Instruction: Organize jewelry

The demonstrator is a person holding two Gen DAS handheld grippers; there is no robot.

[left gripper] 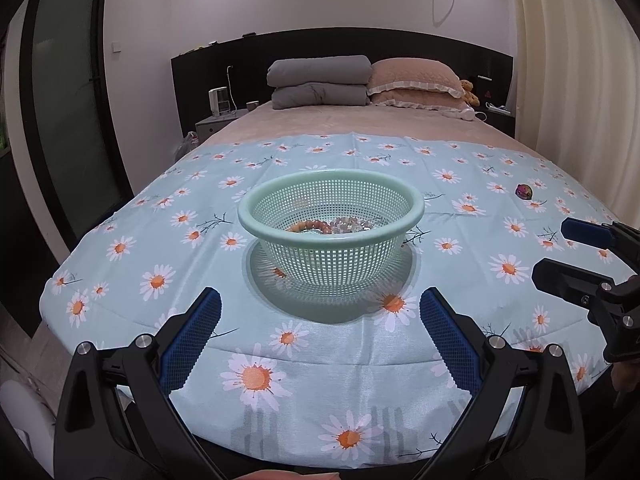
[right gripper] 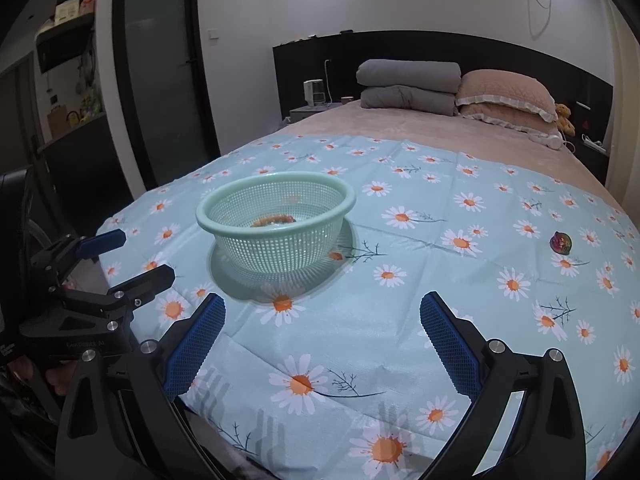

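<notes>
A pale green mesh basket (left gripper: 256, 216) (right gripper: 208, 216) stands on the daisy-print cloth (left gripper: 340, 392) (right gripper: 360, 320). Beaded bracelets (left gripper: 320, 227) (right gripper: 274, 220) lie in its bottom, orange-brown and pinkish ones. A small iridescent trinket (left gripper: 523, 191) (right gripper: 561, 243) lies alone on the cloth, far right of the basket. My left gripper (left gripper: 320, 300) (right gripper: 146, 254) is open just in front of the basket, with nothing between its fingers. My right gripper (right gripper: 322, 304) (left gripper: 550, 250) is open to the right of the basket, also holding nothing.
The cloth covers the foot of a bed. Folded grey blankets (left gripper: 320, 80) and pink pillows (left gripper: 416, 80) lie at the headboard with a teddy bear (left gripper: 469, 91). A nightstand with a small appliance (left gripper: 219, 101) stands left of the bed; a dark door (right gripper: 160, 72) is further left.
</notes>
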